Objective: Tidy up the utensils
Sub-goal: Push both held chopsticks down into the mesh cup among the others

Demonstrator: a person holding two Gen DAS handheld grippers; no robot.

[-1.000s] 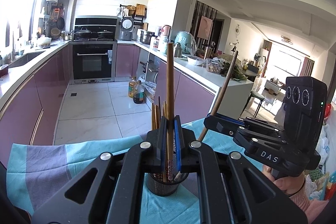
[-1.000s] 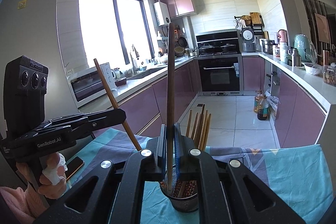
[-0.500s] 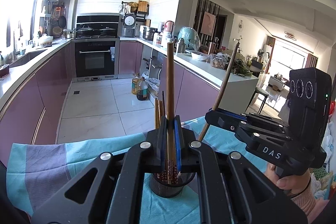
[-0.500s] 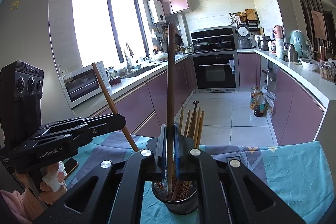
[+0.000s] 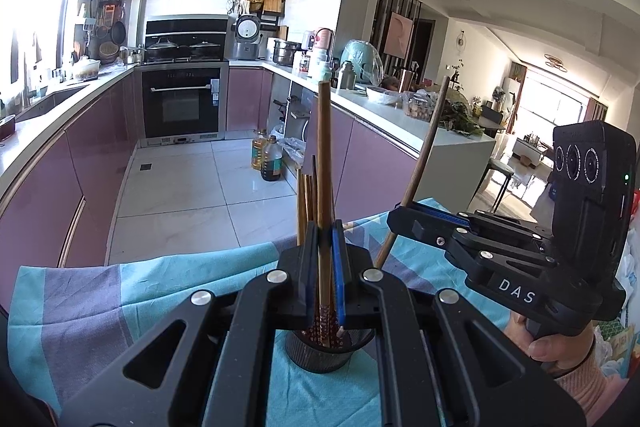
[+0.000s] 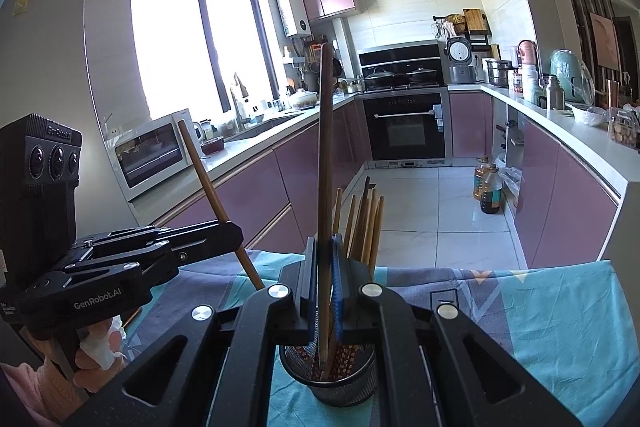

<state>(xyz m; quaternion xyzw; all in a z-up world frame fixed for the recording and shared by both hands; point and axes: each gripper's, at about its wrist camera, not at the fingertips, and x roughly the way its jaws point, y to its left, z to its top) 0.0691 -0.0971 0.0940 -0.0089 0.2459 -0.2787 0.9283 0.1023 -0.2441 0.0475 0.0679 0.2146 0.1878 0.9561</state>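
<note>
Now each hand-held gripper, left (image 5: 325, 259) and right (image 6: 325, 267), is clamped on a long brown wooden chopstick (image 5: 323, 163) standing nearly upright, its tip directly above the black mesh cup (image 6: 344, 383) at six o'clock on the teal-clothed desk (image 6: 560, 323), both equally near.

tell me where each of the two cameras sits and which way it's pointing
Left wrist: sits on the left gripper, looks along its shut fingers, which clamp a chopstick over the mesh holder, toward the oven; the right hand and right gripper show at right.
Right wrist: sits on the right gripper, clamping its own chopstick over the same holder, facing the window; the left hand shows at left.
Shared: holder, teal cloth, oven, each other's gripper.
</note>
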